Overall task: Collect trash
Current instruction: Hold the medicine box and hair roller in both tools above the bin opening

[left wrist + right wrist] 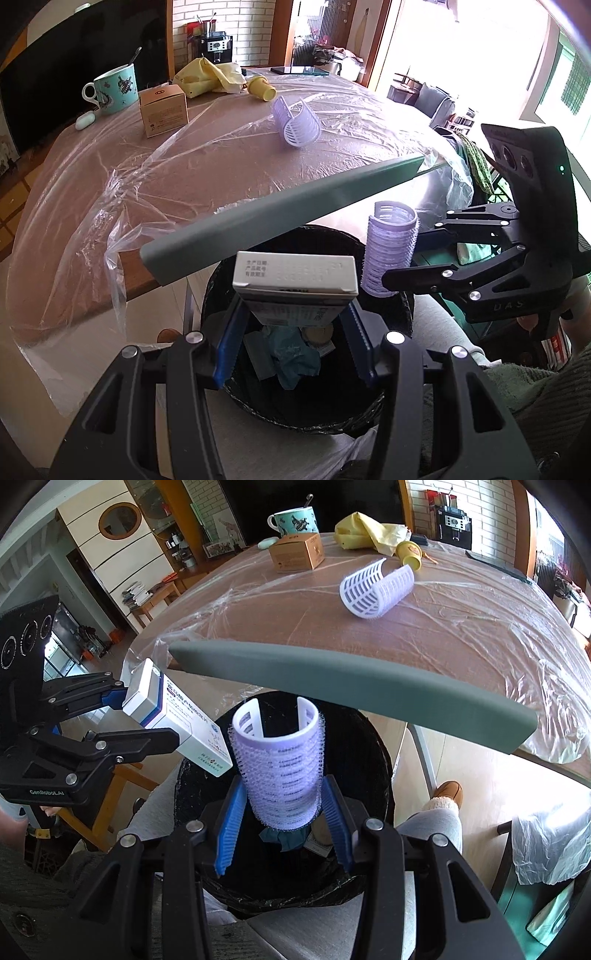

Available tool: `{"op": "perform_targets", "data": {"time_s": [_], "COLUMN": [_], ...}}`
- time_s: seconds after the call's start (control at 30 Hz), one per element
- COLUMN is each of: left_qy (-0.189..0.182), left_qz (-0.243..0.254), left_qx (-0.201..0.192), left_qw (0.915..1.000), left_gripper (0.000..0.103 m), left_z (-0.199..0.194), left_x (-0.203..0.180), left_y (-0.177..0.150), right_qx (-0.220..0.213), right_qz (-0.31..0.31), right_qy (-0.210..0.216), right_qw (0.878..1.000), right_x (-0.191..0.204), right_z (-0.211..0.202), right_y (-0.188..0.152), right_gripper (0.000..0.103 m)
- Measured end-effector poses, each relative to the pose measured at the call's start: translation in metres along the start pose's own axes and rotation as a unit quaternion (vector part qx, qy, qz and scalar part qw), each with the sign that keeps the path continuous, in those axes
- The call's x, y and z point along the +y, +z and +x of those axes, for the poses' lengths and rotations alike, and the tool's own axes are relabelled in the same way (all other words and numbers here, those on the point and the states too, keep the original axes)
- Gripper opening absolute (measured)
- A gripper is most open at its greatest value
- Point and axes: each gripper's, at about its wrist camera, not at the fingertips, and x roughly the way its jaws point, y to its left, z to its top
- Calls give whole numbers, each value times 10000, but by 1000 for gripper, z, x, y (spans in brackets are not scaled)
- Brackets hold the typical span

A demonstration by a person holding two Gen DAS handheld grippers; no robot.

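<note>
1. Left hand-held gripper (pixel 293 314): closed partway on a white medicine carton (pixel 295 284), gripped across its narrow faces. The carton is judged light, stiff and crushable, so a flat-face grip suits it.
2. Right hand-held gripper (pixel 282 805): closed partway on a lilac hair roller (pixel 279 764), held upright about its lower half. The roller is judged very light, springy and bristly, hence unlikely to slip.
3. Pose: both grippers are angled downward, side by side, above the black-lined trash bin (pixel 391 302).
4. Beyond: a second roller (pixel 376 590) lies on the plastic-covered surface (pixel 295 627).
</note>
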Motion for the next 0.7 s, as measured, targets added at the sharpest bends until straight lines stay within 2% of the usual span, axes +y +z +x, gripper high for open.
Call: {"op": "perform_targets", "data": {"time_s": [0.7], "left_qy": [109], "left_qz": [-5], "left_qx": [355], "left_qw": [9993], "left_gripper": [52], "left_z": [32], "left_x": [6], "left_y": [-11], "right_qx": [312], "right_qz": [-44], "right_qy": [-145], "right_qw": [9994], "right_x": [-4], "right_z": [27], "right_y": [-5], "right_gripper": [42]}}
